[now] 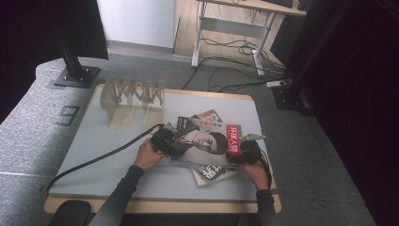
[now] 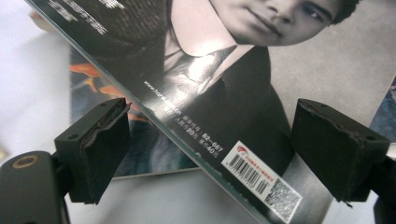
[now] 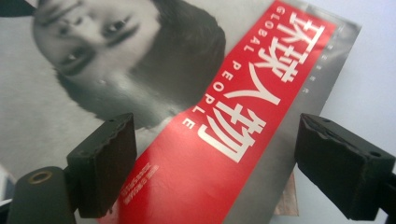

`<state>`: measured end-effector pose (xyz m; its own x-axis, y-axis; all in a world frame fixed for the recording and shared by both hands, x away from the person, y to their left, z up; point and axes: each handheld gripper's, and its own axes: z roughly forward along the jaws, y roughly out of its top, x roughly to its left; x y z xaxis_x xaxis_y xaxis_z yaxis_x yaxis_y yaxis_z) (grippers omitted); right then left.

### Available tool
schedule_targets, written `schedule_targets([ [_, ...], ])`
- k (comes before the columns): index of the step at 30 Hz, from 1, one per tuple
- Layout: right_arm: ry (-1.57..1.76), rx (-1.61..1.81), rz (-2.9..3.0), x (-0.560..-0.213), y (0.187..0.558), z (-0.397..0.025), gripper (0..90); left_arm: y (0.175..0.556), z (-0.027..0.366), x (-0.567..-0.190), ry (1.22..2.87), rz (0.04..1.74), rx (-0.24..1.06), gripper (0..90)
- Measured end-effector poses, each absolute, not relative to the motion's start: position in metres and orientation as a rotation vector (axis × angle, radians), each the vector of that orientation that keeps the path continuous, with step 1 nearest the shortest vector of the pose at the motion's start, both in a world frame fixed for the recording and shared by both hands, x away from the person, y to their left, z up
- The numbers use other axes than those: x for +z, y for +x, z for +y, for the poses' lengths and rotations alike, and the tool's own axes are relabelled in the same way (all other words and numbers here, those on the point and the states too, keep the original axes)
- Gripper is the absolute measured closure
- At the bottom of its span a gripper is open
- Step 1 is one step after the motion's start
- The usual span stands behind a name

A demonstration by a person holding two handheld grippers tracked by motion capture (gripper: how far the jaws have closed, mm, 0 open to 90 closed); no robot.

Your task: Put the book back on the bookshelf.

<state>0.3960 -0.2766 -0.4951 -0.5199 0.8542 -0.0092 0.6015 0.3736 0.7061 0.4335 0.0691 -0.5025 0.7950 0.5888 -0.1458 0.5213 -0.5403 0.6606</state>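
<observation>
Global People magazine [image 1: 211, 139] atop magazine pile on table [image 1: 94, 141], left gripper [image 2: 205, 140] released over barcode corner, right gripper [image 3: 215, 158] released over red title band.

The left gripper [image 2: 205, 149] hovers with its black jaws spread wide either side of a glossy magazine [image 2: 224, 93], whose near edge runs slantwise between them. A barcode sticker [image 2: 261, 182] marks the cover's near corner. A second magazine [image 2: 116, 130], with orange fish on it, lies beneath on the pale bench [image 2: 28, 93].
</observation>
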Motion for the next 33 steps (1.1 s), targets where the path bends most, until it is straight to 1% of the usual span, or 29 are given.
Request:
schedule_targets([
  [7, 1.309, 0.96, 2.25, -0.497, 0.398, -0.28, 14.1, 0.424, 0.063, -0.508, 2.256, 0.798, 0.123, 14.1],
  [15, 1.363, 0.978, 2.233, -0.499, 0.399, -0.285, 12.9, 0.421, 0.062, -0.508, 2.254, 0.798, 0.131, 13.9],
  [23, 1.359, 0.986, 2.256, -0.498, 0.401, -0.286, 13.9, 0.419, 0.062, -0.509, 2.253, 0.797, 0.125, 14.0],
  [33, 1.312, 0.995, 2.29, -0.499, 0.399, -0.285, 13.4, 0.408, 0.064, -0.51, 2.278, 0.798, 0.12, 13.5],
])
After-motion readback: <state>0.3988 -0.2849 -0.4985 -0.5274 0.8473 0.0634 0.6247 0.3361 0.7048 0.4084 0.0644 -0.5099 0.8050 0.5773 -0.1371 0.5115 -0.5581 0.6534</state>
